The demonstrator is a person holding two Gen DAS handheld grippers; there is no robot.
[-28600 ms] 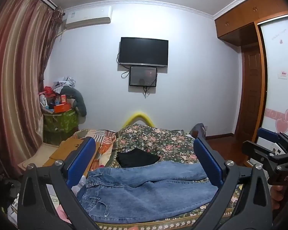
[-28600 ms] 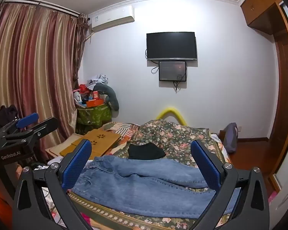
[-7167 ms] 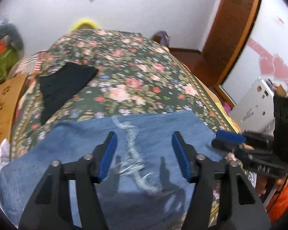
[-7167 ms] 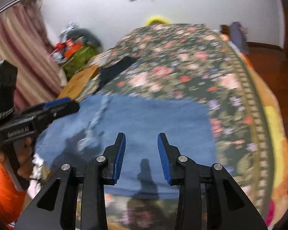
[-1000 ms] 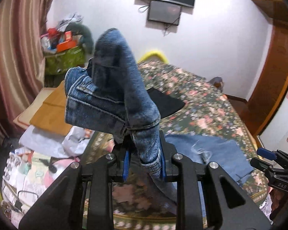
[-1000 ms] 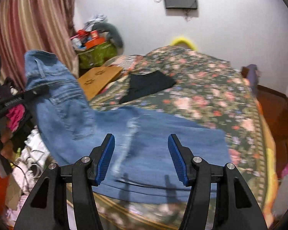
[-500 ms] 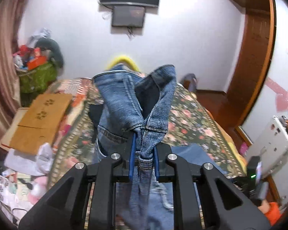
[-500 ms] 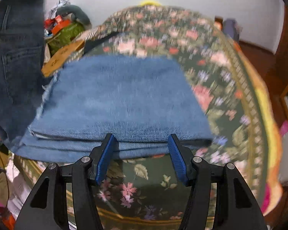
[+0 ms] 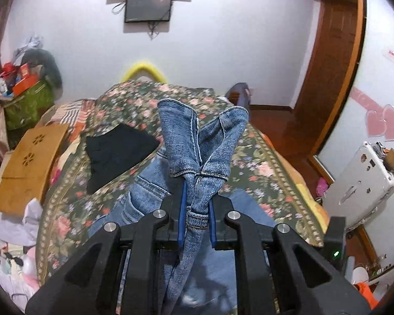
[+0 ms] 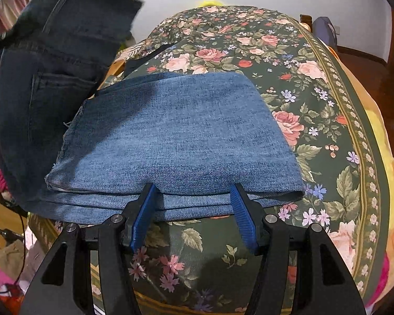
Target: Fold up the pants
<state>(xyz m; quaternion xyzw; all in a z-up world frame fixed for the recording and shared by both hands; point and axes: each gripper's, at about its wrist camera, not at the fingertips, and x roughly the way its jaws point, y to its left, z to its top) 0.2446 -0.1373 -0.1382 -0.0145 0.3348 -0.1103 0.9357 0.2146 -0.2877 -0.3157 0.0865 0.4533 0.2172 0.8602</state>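
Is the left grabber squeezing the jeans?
Touching. The left wrist view shows the left gripper with both blue pads pressed against the bunched jeans between them.

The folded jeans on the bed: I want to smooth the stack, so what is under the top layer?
Under the top layer of the jeans, more denim layers show at the near edge, resting on the floral bedspread. What lies deeper is covered.

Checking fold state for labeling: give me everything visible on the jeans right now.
The jeans are blue denim, faded, with frayed hems at the left edge. The leg end lies folded in flat layers on the floral bedspread. The waist end, with back pocket and belt loop, is lifted, bunched and pinched in the left gripper. The right gripper stands open at the near folded edge, its fingertips against or just under it.
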